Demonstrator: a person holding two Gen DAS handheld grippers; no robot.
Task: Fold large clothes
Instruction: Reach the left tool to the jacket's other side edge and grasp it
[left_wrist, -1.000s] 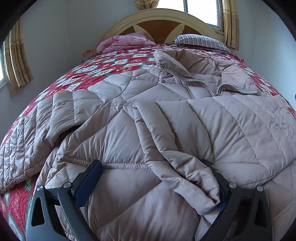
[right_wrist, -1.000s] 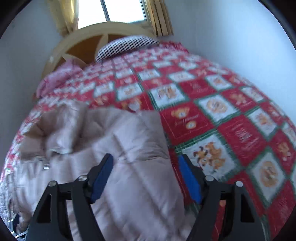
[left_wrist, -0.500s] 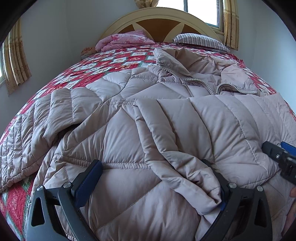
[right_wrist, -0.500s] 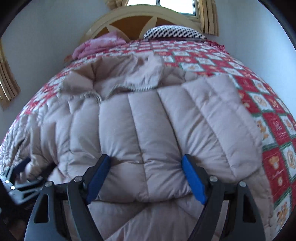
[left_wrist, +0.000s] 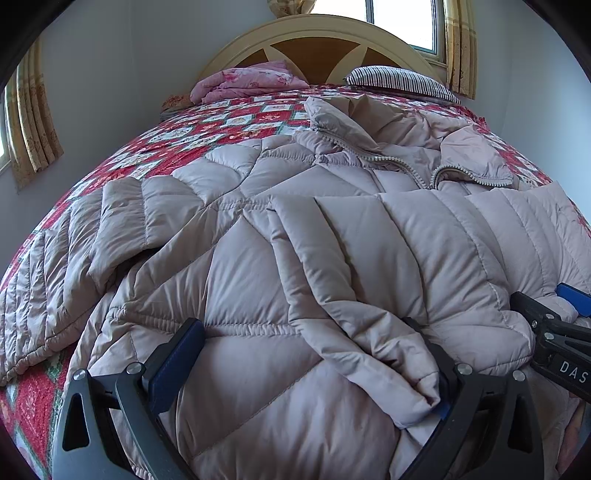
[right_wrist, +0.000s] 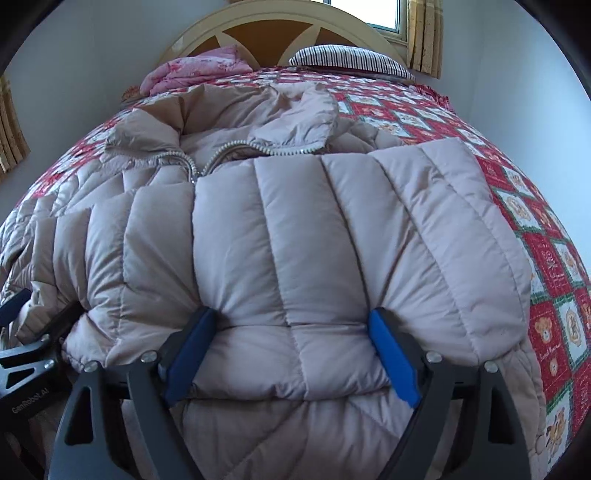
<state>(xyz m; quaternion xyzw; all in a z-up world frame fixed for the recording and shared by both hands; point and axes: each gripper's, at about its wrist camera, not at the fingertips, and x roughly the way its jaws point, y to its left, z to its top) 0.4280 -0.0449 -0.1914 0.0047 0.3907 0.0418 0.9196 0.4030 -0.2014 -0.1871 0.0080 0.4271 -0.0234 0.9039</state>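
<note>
A pale pink-beige puffer jacket (left_wrist: 240, 266) lies front up on the bed, zip and collar (left_wrist: 373, 147) towards the headboard. One sleeve is folded across the chest, and its cuff (left_wrist: 417, 380) rests against the right finger of my left gripper (left_wrist: 303, 325). That gripper stands open and wide over the lower front. The other sleeve (left_wrist: 74, 258) lies spread out to the left. My right gripper (right_wrist: 291, 314) presses into the folded-over sleeve part (right_wrist: 295, 229). Its jaws are opening, and puffy fabric bulges between the blue pads (right_wrist: 192, 350) without being clamped. It also shows at the right edge as right gripper (left_wrist: 554, 325).
The jacket covers most of a red patchwork quilt (right_wrist: 546, 258). A folded pink blanket (left_wrist: 251, 79) and a striped pillow (left_wrist: 399, 81) lie by the curved headboard (left_wrist: 314, 33). Walls close in on both sides, with curtains (left_wrist: 33, 122) at the left.
My right gripper swung left from over the bare quilt onto the jacket's folded sleeve, levelled out and spread its jaws. It came into the left wrist view at the right edge. My left gripper kept still.
</note>
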